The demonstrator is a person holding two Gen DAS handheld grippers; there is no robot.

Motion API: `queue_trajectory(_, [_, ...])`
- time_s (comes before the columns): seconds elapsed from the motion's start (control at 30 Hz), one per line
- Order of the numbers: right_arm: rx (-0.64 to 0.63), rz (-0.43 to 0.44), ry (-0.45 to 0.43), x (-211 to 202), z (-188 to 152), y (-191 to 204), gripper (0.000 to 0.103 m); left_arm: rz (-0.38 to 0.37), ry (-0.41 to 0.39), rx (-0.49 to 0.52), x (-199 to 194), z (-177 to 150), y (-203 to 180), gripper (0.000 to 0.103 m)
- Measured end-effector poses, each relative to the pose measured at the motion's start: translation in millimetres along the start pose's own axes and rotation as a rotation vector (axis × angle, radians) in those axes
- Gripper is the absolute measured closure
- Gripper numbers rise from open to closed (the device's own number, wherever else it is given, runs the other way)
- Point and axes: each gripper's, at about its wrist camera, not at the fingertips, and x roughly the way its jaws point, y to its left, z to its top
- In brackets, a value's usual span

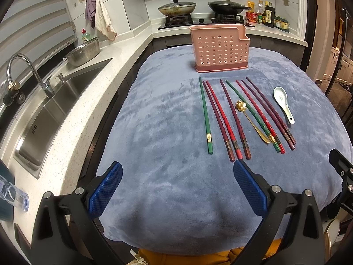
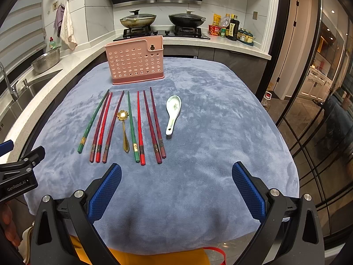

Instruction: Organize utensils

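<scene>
A pink perforated utensil holder (image 1: 221,49) (image 2: 135,60) stands upright at the far side of a table under a blue cloth (image 1: 167,114) (image 2: 209,121). In front of it lie several chopsticks (image 1: 222,119) (image 2: 139,125), green, red and dark maroon, side by side. A gold flower-headed spoon (image 1: 251,119) (image 2: 124,128) lies among them. A white ceramic spoon (image 1: 283,103) (image 2: 173,113) lies to their right. My left gripper (image 1: 177,170) is open and empty, near the table's front edge. My right gripper (image 2: 176,172) is open and empty, likewise short of the utensils.
A white counter with a steel sink (image 1: 50,114) and faucet (image 1: 26,70) runs along the left. A colander (image 1: 85,52) sits by the sink. A stove with two lidded pans (image 2: 158,19) and bottles (image 2: 229,27) is behind the table. A glass partition (image 2: 320,99) stands at right.
</scene>
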Motion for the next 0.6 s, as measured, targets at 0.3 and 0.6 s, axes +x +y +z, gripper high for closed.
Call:
queue_trajectory(0.3, [0.0,0.0,-0.002,0.2,-0.7,1.4,0.007,-0.002,0.005,-0.002,2.6,-3.5,-0.4,0.007])
queue_trajectory(0.6, [-0.001,0.0,-0.003,-0.2,-0.9,1.2,0.007,-0.005,0.008,-0.001,3.1,-3.1,0.6,0.007])
